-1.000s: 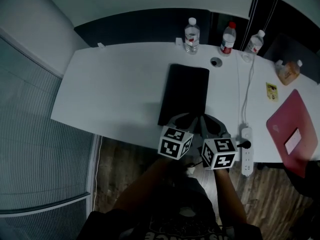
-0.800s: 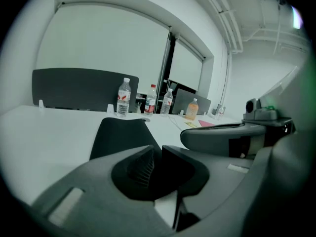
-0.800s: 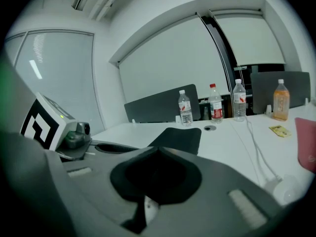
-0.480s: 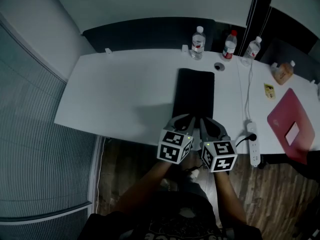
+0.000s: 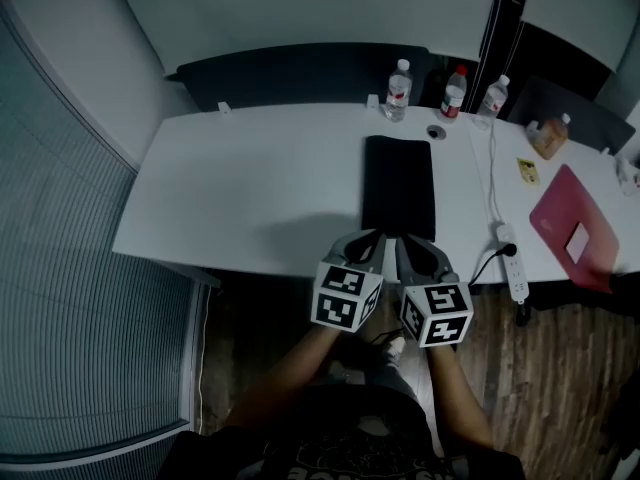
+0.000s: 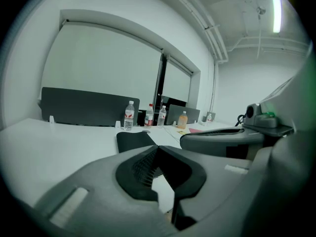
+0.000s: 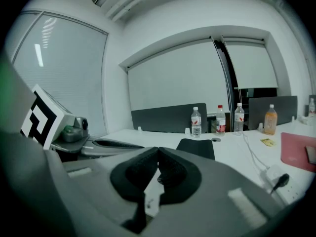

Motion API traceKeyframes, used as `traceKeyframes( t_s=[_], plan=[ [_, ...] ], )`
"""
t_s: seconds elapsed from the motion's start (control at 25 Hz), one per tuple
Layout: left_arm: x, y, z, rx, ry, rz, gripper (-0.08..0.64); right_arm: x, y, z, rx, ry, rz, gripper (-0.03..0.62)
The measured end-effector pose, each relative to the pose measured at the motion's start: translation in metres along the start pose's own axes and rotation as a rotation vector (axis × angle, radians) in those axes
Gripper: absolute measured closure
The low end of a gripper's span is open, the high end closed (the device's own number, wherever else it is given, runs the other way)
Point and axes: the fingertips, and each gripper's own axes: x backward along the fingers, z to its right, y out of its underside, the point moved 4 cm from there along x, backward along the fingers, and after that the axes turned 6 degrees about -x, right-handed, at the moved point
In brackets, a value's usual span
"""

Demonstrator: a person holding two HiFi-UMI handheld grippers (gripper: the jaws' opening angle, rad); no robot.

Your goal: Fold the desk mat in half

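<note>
The black desk mat (image 5: 399,188) lies flat on the white table (image 5: 250,198) as a narrow rectangle, its long side running away from me. It also shows in the left gripper view (image 6: 134,141) and the right gripper view (image 7: 197,148). My left gripper (image 5: 375,238) and right gripper (image 5: 404,241) hover side by side at the table's front edge, just short of the mat's near end and not touching it. The left gripper (image 6: 158,147) is shut with nothing between its pads. The right gripper (image 7: 158,149) is shut and empty too.
Three water bottles (image 5: 399,80) (image 5: 453,90) (image 5: 492,98) stand at the table's back edge, by a round cable grommet (image 5: 435,131). To the right are an orange drink bottle (image 5: 548,136), a yellow card (image 5: 528,170), a pink folder (image 5: 572,230) and a white power strip (image 5: 513,273) with its cable.
Both grippers have drawn back from the mat's near end to the table's front edge. The head view has pulled back and takes in more of the table.
</note>
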Motion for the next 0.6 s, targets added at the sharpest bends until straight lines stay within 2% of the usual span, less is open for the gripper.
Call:
traceKeyframes(
  t_s=[0.28,0.6],
  plan=[
    [0.041,0.005,-0.003,-0.009,0.02,0.028,0.554,0.02,0.004,-0.039,0.016,0.028,0.029,0.591],
    [0.062,0.008,-0.006,-0.017,0.032,0.042,0.554,0.03,0.004,-0.064,0.031,0.048,0.048,0.591]
  ],
)
